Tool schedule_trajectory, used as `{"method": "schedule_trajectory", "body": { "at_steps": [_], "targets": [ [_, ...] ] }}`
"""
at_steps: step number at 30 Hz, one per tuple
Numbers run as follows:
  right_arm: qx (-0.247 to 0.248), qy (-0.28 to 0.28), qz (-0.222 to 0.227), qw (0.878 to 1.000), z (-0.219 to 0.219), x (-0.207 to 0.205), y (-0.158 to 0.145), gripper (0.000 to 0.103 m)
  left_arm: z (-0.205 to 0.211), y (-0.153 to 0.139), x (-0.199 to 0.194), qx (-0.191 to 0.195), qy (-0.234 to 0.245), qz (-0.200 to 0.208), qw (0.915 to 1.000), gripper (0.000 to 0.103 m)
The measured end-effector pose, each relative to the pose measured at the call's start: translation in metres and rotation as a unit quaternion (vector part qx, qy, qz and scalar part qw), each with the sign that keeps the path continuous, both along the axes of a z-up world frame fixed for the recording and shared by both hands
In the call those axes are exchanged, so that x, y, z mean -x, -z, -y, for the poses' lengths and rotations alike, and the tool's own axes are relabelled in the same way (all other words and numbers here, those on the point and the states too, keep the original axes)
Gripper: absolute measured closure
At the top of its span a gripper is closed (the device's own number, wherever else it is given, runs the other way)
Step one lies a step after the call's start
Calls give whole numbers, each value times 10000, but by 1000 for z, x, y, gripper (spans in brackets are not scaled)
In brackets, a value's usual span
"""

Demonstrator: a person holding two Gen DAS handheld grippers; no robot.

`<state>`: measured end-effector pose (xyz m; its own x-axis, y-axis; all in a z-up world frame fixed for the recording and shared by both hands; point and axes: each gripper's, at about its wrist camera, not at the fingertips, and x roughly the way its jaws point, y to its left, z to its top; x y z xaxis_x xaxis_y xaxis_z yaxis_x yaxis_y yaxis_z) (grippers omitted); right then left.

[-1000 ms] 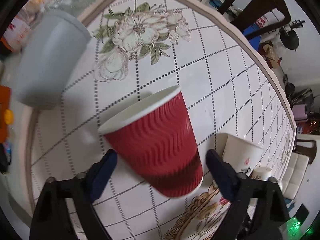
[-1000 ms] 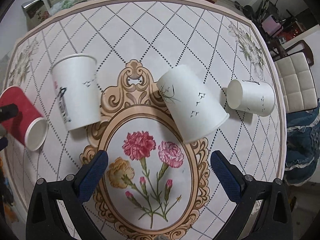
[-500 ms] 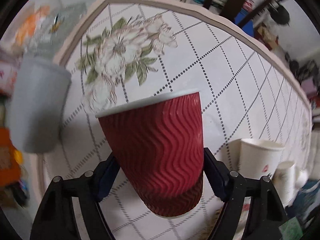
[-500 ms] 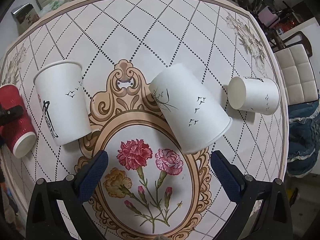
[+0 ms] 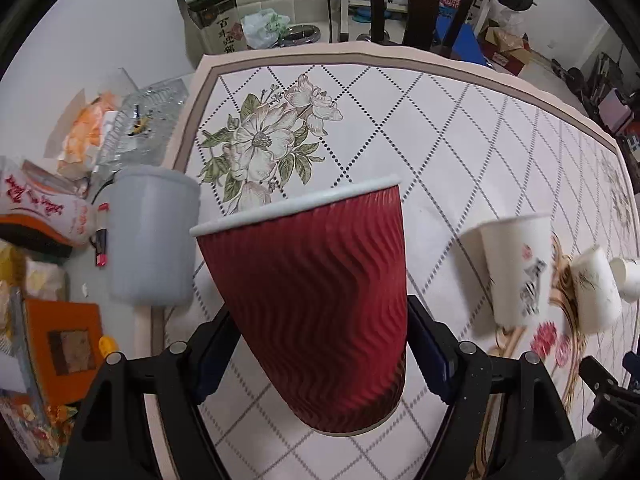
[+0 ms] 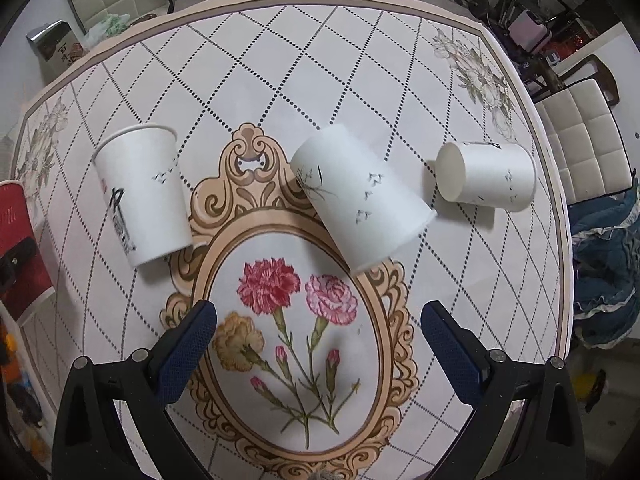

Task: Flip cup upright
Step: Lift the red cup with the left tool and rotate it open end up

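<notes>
My left gripper [image 5: 320,354] is shut on a red ribbed paper cup [image 5: 316,304], held near upright with its white rim on top, tilted slightly, above the table. The red cup also shows at the left edge of the right wrist view [image 6: 18,248]. My right gripper [image 6: 318,346] is open and empty above the flower medallion. Ahead of it, a white cup [image 6: 144,196] stands mouth up at the left, a second white cup [image 6: 360,200] rests mouth down and leaning, and a third white cup [image 6: 486,178] lies on its side at the right.
A grey cup [image 5: 150,236] stands at the table's left edge. Beyond that edge are snack bags [image 5: 44,212], a glass dish [image 5: 140,124] and an orange box [image 5: 64,344]. Chairs [image 6: 580,140] stand around the patterned tablecloth [image 6: 280,72].
My left gripper closed on the red cup, lifted it and turned it from lying tilted to near upright. The right gripper drew slightly closer to the white cups and stayed open.
</notes>
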<state>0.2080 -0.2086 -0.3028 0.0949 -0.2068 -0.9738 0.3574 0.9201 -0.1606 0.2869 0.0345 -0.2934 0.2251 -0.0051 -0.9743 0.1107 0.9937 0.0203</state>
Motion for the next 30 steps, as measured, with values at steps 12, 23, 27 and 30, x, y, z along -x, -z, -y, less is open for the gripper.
{"method": "schedule_trajectory", "body": {
  "at_steps": [12, 23, 27, 30],
  "targets": [
    [-95, -193, 135, 9997, 17, 59, -17, 0, 50, -38, 75, -235, 443, -13, 9987, 26],
    [-74, 167, -133, 9997, 82, 126, 14, 0, 141, 12, 156, -131, 1257, -774, 9890, 26],
    [-48, 343, -257, 9991, 105, 146, 27, 0, 168, 37, 165, -162, 1451, -966, 9846, 26],
    [-46, 415, -344, 9985, 116, 158, 35, 0, 179, 52, 165, -191, 1502, -1103, 9823, 26]
  ]
}}
